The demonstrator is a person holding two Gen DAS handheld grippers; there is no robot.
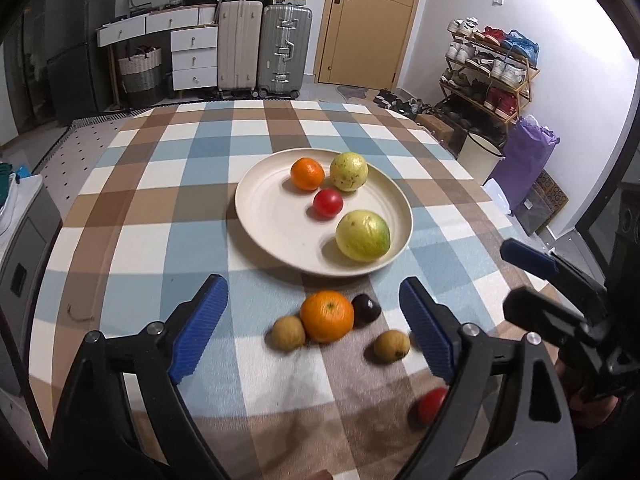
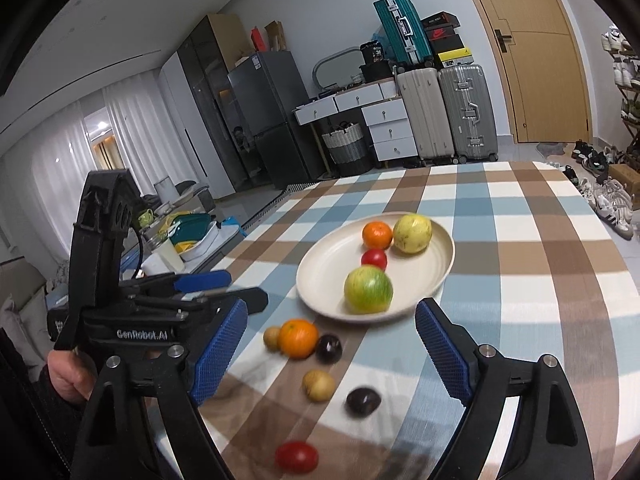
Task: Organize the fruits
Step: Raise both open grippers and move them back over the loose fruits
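A cream plate [image 1: 264, 216] [image 2: 328, 276] on the checked tablecloth holds a small orange [image 1: 307, 174], a red tomato [image 1: 327, 203] and two yellow-green fruits [image 1: 348, 171] [image 1: 362, 235]. In front of the plate lie an orange [image 1: 327, 316] [image 2: 298, 338], two small tan fruits [image 1: 288, 333] [image 1: 392, 345], dark fruits [image 1: 365, 309] [image 2: 362, 401] and a red tomato [image 1: 431, 405] [image 2: 296, 456]. My left gripper [image 1: 314, 332] is open and empty above the loose orange. My right gripper [image 2: 332, 360] is open and empty above the loose fruits.
The table's right edge [image 1: 532, 272] drops off near a white bin [image 1: 478, 152] and shoe rack [image 1: 488, 76]. Suitcases [image 1: 260, 52] and drawers [image 1: 194, 56] stand beyond the far edge. A cluttered side surface [image 2: 184, 236] lies left of the table.
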